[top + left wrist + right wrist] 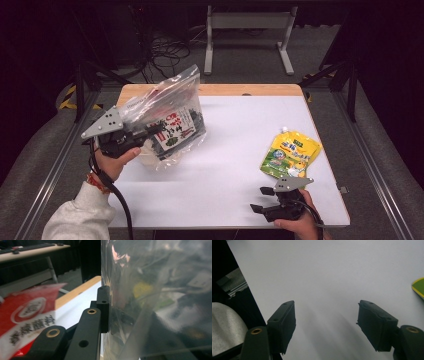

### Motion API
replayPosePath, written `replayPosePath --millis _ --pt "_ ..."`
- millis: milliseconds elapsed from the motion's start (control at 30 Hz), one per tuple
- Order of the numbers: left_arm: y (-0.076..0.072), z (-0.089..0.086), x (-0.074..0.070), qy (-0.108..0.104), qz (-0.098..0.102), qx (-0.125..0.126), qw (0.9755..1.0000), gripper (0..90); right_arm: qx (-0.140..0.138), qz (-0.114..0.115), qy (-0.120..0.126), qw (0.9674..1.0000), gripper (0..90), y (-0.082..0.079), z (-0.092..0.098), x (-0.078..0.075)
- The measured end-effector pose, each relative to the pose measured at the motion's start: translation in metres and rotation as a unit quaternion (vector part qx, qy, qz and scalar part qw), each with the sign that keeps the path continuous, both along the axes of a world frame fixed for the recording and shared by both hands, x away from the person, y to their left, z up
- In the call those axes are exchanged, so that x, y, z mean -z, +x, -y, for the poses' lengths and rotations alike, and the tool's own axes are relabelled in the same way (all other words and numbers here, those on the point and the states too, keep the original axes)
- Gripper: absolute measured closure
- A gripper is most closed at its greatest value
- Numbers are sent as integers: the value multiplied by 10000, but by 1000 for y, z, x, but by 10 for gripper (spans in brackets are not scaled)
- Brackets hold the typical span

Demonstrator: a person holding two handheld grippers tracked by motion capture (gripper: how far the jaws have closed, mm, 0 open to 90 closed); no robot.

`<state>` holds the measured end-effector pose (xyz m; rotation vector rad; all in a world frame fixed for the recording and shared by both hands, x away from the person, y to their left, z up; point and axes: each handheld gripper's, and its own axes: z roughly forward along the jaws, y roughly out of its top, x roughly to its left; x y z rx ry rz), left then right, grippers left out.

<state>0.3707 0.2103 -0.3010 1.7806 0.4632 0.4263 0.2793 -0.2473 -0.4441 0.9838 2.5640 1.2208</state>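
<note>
Above the smooth white table [225,150], left tongs [152,131] clench a crinkly clear bag [170,110]; right tongs [262,199] gape released.

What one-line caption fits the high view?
Left gripper lifts a clear bag of snacks; open right gripper waits near a yellow pouch.

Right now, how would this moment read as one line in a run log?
left gripper: shut on clear bag, lifted | right gripper: open, holding nothing | yellow pouch: lying on table
</note>
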Motion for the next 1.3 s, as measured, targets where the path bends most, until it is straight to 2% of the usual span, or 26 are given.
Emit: replayPosePath --millis 100,200,267,467,567,667,733,800,967,1000,1100,1300 --pt "12 -7 -8 -23 50 -67 10000 805 38 -9 2 10000 305 -2 2 1" --pt "22 -10 -13 168 143 -281 9994 805 45 -3 29 10000 303 -3 3 2" --pt "29 -14 -14 272 131 -382 9988 805 47 -20 18 10000 302 -4 3 3" --pt "50 -24 -8 512 85 -645 9966 805 29 -51 2 10000 301 -5 3 6" --pt "58 -28 -5 494 0 -680 9965 805 35 -111 1 9999 300 -6 2 7" --pt "68 -30 0 723 39 -761 9945 804 39 -155 14 9999 298 -7 2 8" --pt "75 -32 3 791 -1 -791 9937 804 40 -169 45 9998 298 -8 3 8" --pt "80 -33 7 825 -44 -725 9939 804 56 -173 24 9998 297 -8 2 9" --pt "87 -35 12 744 -134 -522 9958 805 48 -224 23 9997 292 -7 2 11" --pt "89 -34 13 817 -202 -483 9953 805 46 -229 30 9997 292 -7 2 11" --pt "89 -29 13 971 -225 -457 9940 807 40 -244 45 9997 290 -7 2 11" --pt "90 -24 13 1060 -239 -418 9932 808 -6 -242 26 9997 286 -7 0 11"
